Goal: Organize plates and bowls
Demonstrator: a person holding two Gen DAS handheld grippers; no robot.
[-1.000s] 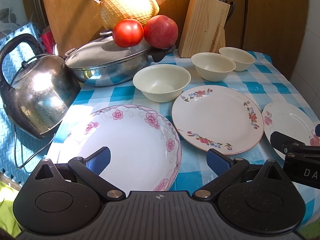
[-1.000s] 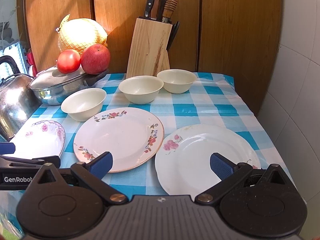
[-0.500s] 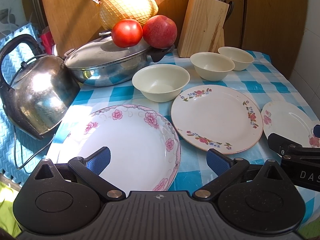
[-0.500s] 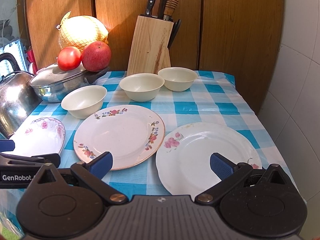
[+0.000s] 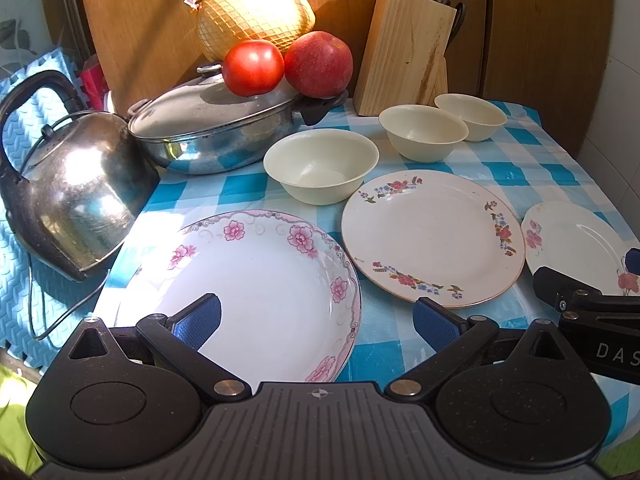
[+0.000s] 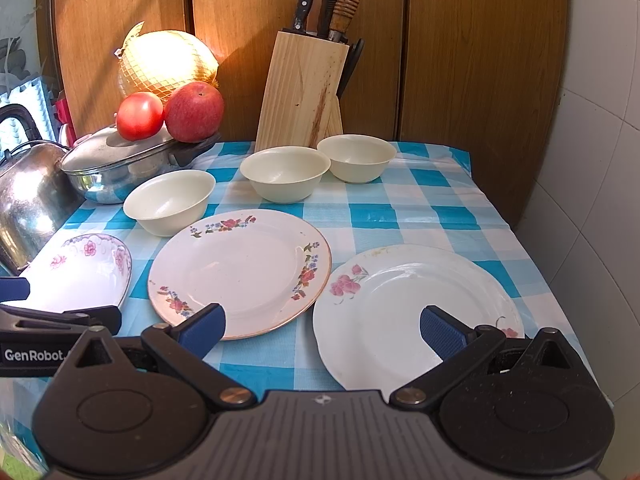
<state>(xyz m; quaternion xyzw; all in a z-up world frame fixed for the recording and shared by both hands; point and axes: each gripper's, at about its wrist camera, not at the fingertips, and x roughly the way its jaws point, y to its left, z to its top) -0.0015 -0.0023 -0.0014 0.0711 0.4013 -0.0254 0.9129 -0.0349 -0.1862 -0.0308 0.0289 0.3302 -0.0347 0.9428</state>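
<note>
Knife block (image 5: 404,50) cropped at 12 o'clock, kettle (image 6: 24,196) cut off at 9 o'clock, three plates (image 6: 240,272) and three bowls (image 6: 170,200) counted, left gripper (image 5: 316,318) and right gripper (image 6: 322,326) spread wide, nothing grasped.

Home kitchen: knife block (image 6: 301,96), kettle (image 5: 72,196), lidded pan (image 5: 216,128), checked tablecloth (image 6: 420,200).

Not much going on, honestly. Tiny drifts only. In the left wrist view, seeing the melon (image 5: 256,20) and the nearest bowl (image 5: 320,170) sit a touch lower in frame than a second ago. Also catching the right gripper (image 5: 586,268) poking in slightly further from the right edge, with its lettering now reading "DAS" instead of "DA". In the right wrist view, the opposite: finding the middle plate (image 6: 240,272) and the near-left bowl a hair higher up, and the left gripper (image 6: 66,302) slid a bit towards the left edge.
</note>
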